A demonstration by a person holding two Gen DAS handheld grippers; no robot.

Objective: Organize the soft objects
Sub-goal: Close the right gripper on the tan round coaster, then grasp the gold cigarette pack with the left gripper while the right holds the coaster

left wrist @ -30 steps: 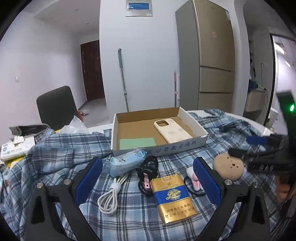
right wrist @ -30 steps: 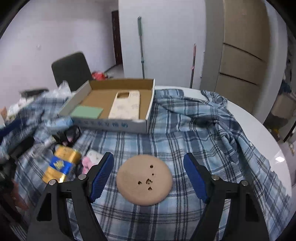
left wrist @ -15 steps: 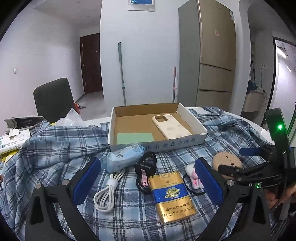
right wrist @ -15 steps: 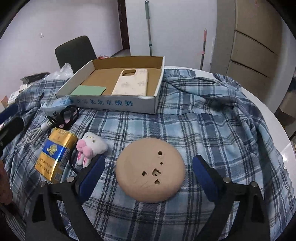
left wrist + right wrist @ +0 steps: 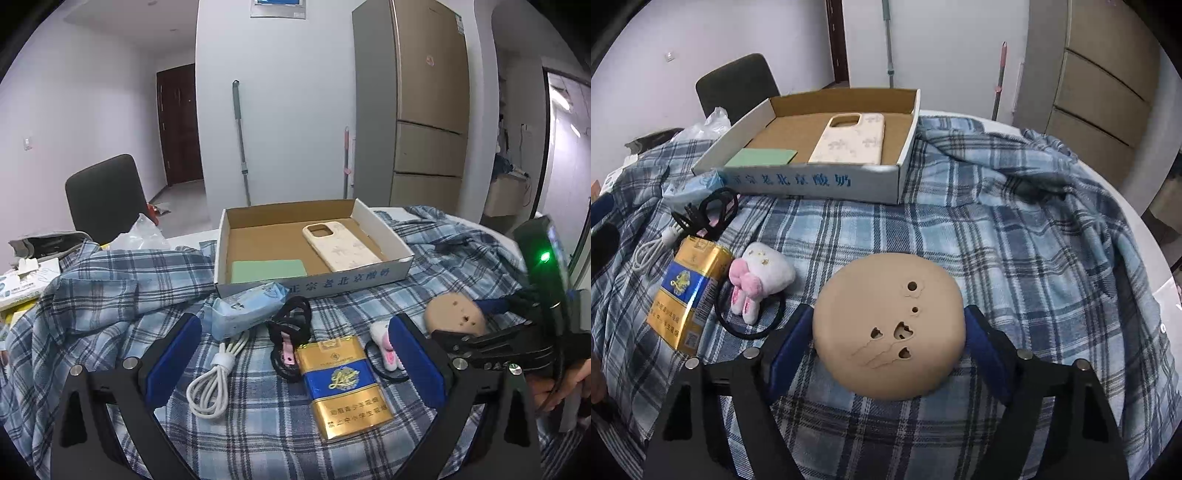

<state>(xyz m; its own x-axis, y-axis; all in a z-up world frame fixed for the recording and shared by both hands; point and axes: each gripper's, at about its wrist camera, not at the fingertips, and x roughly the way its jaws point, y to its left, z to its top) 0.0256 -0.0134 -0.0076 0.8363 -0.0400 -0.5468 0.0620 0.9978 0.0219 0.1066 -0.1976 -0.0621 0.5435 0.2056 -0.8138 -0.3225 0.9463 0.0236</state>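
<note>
A round table draped in a plaid cloth (image 5: 1015,229) is carrying a shallow box (image 5: 827,181) toward its far edge, with a phone case (image 5: 851,142) and a green pad (image 5: 761,158) already lying inside.

The right gripper (image 5: 888,343) is reaching around a tan disc (image 5: 888,328) near the table's near edge. Its blue pads (image 5: 788,345) are sitting just beside the disc's two sides, spread rather than squeezing; whether they are touching yet cannot be told.

The left gripper (image 5: 293,363) is hovering wide open over a gold pack (image 5: 341,384), a white cable (image 5: 216,380) and black cords (image 5: 290,325), holding nothing.

Risks, as a judgement: the disc looks low and domed (and probably squashy), so the pads closing on its sloped rim could be squeezing it out sideways or pinching the loose cloth under it and dragging the cloth along. A plush toy (image 5: 757,277) on a black hair band is lying just beside the left pad and could be getting nudged.

Hard to make out: the disc's underside and its contact with the cloth are hidden. In the left view the right gripper is covering part of the disc, and the toy is half hidden behind a pad. The table's left edge is cluttered and distorted.
</note>
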